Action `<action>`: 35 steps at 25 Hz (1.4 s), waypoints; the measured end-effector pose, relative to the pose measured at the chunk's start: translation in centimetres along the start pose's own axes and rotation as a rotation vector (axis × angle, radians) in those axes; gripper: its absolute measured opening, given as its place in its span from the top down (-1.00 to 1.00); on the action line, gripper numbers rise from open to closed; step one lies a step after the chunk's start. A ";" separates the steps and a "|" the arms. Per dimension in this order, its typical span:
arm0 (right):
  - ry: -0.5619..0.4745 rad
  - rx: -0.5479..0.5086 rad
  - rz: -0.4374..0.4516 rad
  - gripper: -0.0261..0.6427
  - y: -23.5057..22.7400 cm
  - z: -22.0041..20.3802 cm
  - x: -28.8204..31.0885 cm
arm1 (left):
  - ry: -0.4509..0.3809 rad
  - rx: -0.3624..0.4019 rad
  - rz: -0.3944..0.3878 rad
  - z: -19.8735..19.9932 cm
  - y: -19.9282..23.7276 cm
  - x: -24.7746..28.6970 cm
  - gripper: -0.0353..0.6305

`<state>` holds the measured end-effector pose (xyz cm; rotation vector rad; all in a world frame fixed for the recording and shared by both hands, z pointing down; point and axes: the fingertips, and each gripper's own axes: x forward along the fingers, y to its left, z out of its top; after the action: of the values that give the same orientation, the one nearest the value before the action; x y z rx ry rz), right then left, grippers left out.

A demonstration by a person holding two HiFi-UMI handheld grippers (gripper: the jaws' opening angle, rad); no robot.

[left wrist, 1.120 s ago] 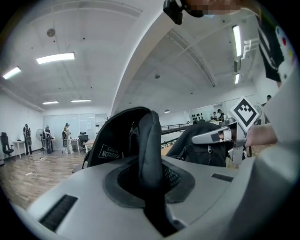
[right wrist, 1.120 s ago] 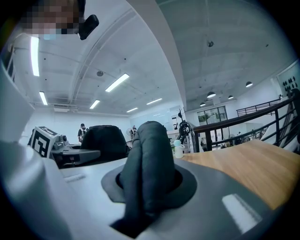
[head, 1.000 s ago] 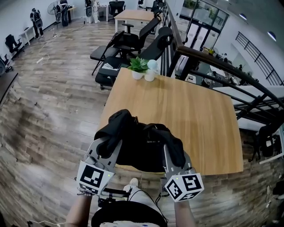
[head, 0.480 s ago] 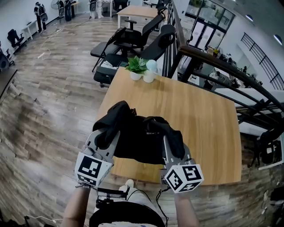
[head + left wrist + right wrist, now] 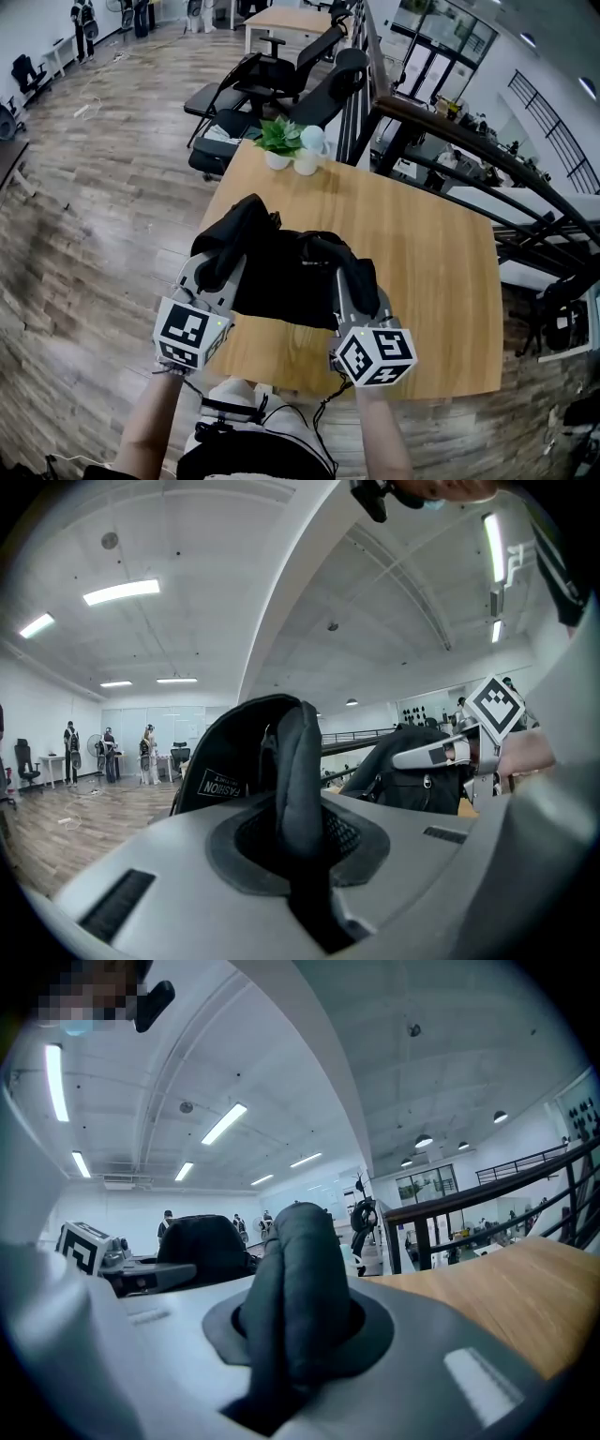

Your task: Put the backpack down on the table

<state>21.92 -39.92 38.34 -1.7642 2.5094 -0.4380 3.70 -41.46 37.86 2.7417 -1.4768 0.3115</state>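
Observation:
A black backpack hangs between my two grippers over the near part of the wooden table. My left gripper is shut on its left shoulder strap, which is folded thick between the jaws. My right gripper is shut on the right strap in the same way. Across the left gripper view the bag's body and the other gripper appear at the right. Whether the bag's underside touches the tabletop is hidden.
A small potted plant and a white round object stand at the table's far left corner. Black office chairs sit beyond it. A dark stair railing runs along the table's right side. Wood floor lies at the left.
Both grippers have carried the backpack forward, from the table's near edge to over the tabletop. The grips on the straps are unchanged.

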 end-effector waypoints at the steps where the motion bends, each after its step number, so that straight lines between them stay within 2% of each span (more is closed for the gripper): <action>1: -0.002 0.001 -0.006 0.71 -0.3 0.0 0.5 | 0.001 -0.007 0.004 -0.2 0.3 0.6 0.76; 8: 0.014 0.008 -0.035 0.71 -2.5 -1.0 4.5 | 0.008 -0.010 -0.018 -1.0 2.2 4.7 0.76; 16: 0.035 -0.034 -0.061 0.71 -3.8 -3.1 8.3 | 0.054 -0.010 -0.022 -4.1 4.3 8.6 0.76; 25: 0.127 -0.098 -0.088 0.71 -5.5 -7.3 10.8 | 0.166 0.040 -0.076 -9.1 4.1 11.5 0.76; 35: 0.195 -0.165 -0.117 0.69 -6.5 -10.3 11.1 | 0.239 0.035 -0.090 -12.9 4.5 12.5 0.76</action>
<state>22.00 -50.11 51.31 -2.0292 2.6502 -0.4400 4.47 -52.90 52.33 2.6728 -1.2968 0.6422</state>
